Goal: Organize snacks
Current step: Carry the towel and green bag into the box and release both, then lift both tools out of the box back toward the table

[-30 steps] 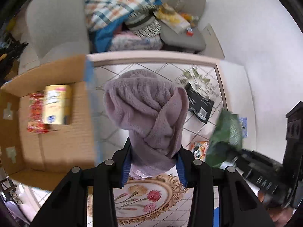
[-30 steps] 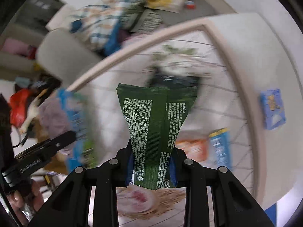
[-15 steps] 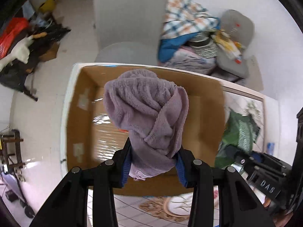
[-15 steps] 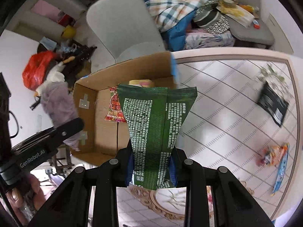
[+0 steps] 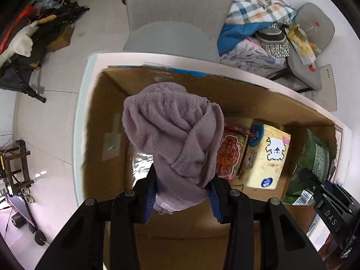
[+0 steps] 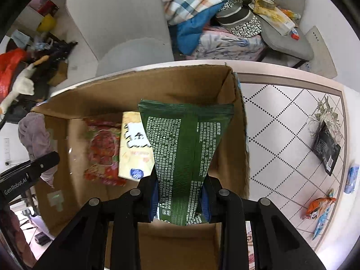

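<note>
A: Right gripper (image 6: 181, 199) clamped on the green snack pouch (image 6: 184, 148), hanging over the right end of the cardboard box (image 6: 139, 90). Positioned for a drop, probably.

B: Left gripper (image 5: 183, 196) pinched on a purple knitted cloth (image 5: 173, 135), poised above the box's bare left half.

A: Deeper in: red packet (image 6: 102, 155) and yellow pack (image 6: 135, 146) lying flat on the floor.

B: Further out on the table (image 6: 292, 121): black pouch (image 6: 326, 147), orange wrapper (image 6: 318, 204), blue packet (image 6: 352, 178) awaiting collection.
</note>
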`<state>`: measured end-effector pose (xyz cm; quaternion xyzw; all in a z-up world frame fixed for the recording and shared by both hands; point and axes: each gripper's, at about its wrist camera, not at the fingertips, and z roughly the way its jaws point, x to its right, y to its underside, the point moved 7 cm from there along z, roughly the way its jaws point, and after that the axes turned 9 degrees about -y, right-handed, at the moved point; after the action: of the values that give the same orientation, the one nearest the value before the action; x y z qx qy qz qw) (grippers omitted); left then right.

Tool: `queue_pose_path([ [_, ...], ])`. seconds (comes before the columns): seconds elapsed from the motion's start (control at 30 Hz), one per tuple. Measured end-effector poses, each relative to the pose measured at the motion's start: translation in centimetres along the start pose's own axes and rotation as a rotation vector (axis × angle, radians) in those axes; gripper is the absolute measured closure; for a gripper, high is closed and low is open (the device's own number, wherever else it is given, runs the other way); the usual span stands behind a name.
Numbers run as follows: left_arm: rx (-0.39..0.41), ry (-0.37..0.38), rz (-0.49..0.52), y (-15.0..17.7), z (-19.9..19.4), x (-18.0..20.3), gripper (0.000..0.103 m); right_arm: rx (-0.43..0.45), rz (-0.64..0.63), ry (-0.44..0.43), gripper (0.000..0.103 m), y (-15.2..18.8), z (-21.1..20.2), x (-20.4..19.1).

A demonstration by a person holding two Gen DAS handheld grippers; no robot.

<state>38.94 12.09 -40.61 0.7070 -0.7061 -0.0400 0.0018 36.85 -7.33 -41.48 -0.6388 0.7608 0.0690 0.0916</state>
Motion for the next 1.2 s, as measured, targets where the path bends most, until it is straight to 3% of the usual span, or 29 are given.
queue_pose_path([
  [0.2, -0.043, -0.023, 0.051, -0.5, 1.0, 1.1, 0.062, -0.014, 0.013, 0.062, 0.066, -1.1, 1.4, 0.4],
  [0.23, -0.046, -0.017, 0.052, -0.6, 1.0, 1.1, 0.061, -0.008, 0.011, 0.079, 0.056, -1.3, 1.3, 0.4],
  [0.27, -0.051, -0.009, 0.047, -0.6, 0.9, 1.1, 0.058, 0.0, 0.006, 0.091, 0.039, -1.4, 1.1, 0.5],
  [0.4, -0.038, 0.023, 0.025, -0.5, 0.2, 0.6, 0.057, 0.015, 0.002, 0.081, 0.034, -1.7, 0.6, 0.2],
  [0.47, -0.028, 0.029, 0.024, -0.3, -0.2, 0.3, 0.054, 0.019, 0.006, 0.066, 0.026, -1.6, 0.2, 0.1],
  [0.5, -0.023, 0.032, 0.023, -0.2, -0.4, 0.2, 0.049, 0.023, 0.008, 0.061, 0.025, -1.5, 0.0, 0.1],
  [0.57, -0.012, 0.035, 0.029, 0.2, -0.9, 0.0, 0.006, 0.033, 0.001, 0.054, 0.02, -1.2, -0.5, -0.1],
  [0.67, 0.013, 0.04, 0.013, 1.0, -1.7, -0.6, 0.004, 0.035, -0.017, 0.023, 0.001, -0.3, -1.1, -1.0],
  [1.2, 0.177, -0.024, -0.01, 8.4, -6.1, -1.7, 0.004, 0.081, -0.1, -0.007, 0.0, 7.5, -4.4, -2.7],
])
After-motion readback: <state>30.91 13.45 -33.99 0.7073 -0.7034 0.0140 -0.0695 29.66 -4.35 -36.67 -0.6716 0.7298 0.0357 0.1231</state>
